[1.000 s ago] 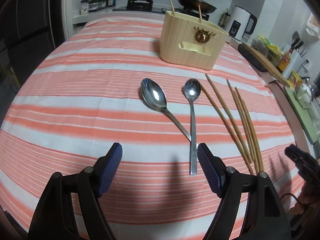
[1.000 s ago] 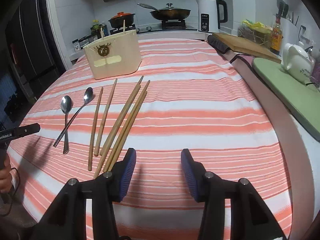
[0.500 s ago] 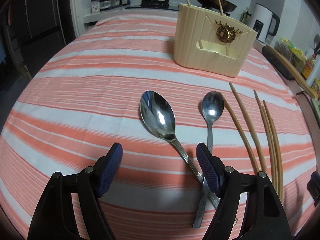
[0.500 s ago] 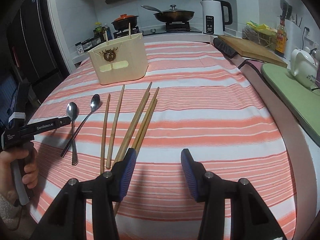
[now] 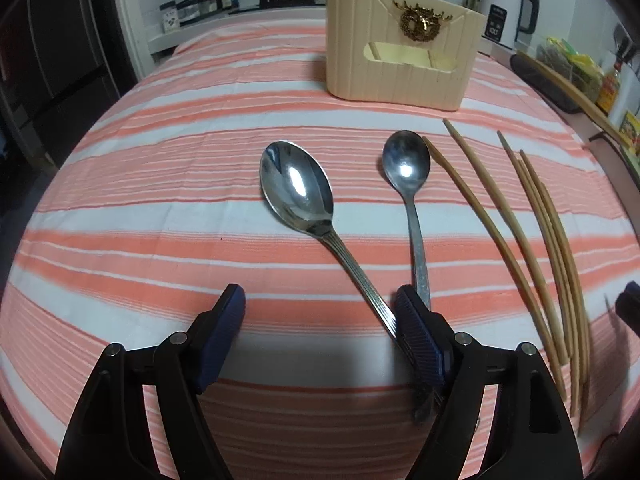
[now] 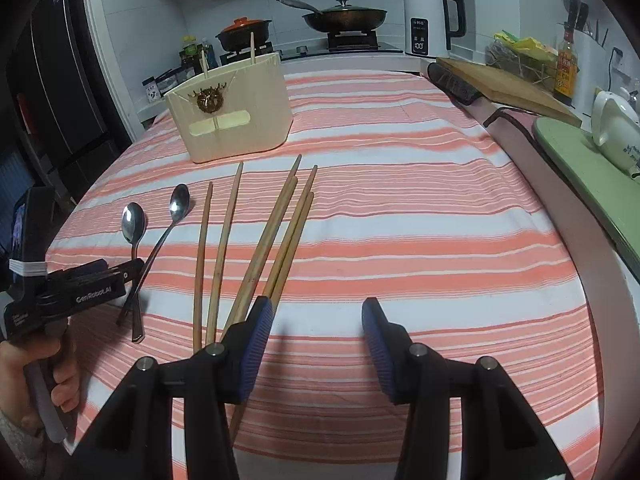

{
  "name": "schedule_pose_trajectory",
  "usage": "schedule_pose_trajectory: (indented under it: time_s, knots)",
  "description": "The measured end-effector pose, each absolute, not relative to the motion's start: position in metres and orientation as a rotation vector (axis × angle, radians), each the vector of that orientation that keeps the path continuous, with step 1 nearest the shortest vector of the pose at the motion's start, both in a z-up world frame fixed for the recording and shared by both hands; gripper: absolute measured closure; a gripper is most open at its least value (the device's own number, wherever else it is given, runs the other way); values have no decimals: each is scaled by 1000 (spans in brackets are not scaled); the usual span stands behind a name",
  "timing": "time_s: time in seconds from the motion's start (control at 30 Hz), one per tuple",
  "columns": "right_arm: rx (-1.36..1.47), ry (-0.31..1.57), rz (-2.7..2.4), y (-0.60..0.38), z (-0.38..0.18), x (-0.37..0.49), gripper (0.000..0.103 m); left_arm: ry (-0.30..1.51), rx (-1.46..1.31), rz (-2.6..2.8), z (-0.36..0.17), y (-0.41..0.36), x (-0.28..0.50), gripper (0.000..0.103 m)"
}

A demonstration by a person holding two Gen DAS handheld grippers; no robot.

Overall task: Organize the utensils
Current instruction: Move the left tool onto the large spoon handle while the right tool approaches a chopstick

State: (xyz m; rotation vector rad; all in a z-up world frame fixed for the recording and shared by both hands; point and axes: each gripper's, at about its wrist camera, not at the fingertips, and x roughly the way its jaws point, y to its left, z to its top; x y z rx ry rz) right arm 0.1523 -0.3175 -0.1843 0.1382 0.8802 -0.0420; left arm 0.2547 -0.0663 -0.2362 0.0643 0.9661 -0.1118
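Two steel spoons lie on the striped cloth: a large spoon (image 5: 298, 190) and a smaller spoon (image 5: 407, 162), their handles crossing near my left gripper's right finger. Several wooden chopsticks (image 5: 532, 240) lie to their right, also in the right wrist view (image 6: 256, 252). A beige utensil holder (image 5: 400, 64) with two chopsticks in it stands behind them. My left gripper (image 5: 320, 324) is open, low over the spoon handles. My right gripper (image 6: 316, 336) is open, its left finger over the chopsticks' near ends.
The left gripper and the hand holding it show in the right wrist view (image 6: 72, 292). A wooden board (image 6: 508, 84), a kettle (image 6: 428, 20) and a white teapot (image 6: 616, 132) stand along the right. The stove with pots (image 6: 344, 16) is behind the table.
My left gripper has moved forward and down toward the spoons, its right finger now over their handles. My right gripper has moved forward over the chopsticks' near ends.
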Motion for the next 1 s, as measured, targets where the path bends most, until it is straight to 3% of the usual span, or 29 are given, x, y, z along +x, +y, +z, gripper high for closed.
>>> schedule_pose_trajectory:
  time_s: [0.27,0.4,0.67,0.83,1.0]
  knots:
    - [164,944,-16,-307,-197,172,56,978,78,-137,-236,-53,249,23]
    - [145,995,-10,-298,-207,179,68,977,81,-134,-236,-50,250,23]
    - [28,1021,-20,-288,-207,179,72,979,88,-128,-236,-44,248,22]
    - [6,1026,-64,-298,-205,178,96,985,79,-117,-236,-32,246,22]
    - [-6,1018,-141,-321,-204,170,96,998,72,-88,-235,-13,248,22]
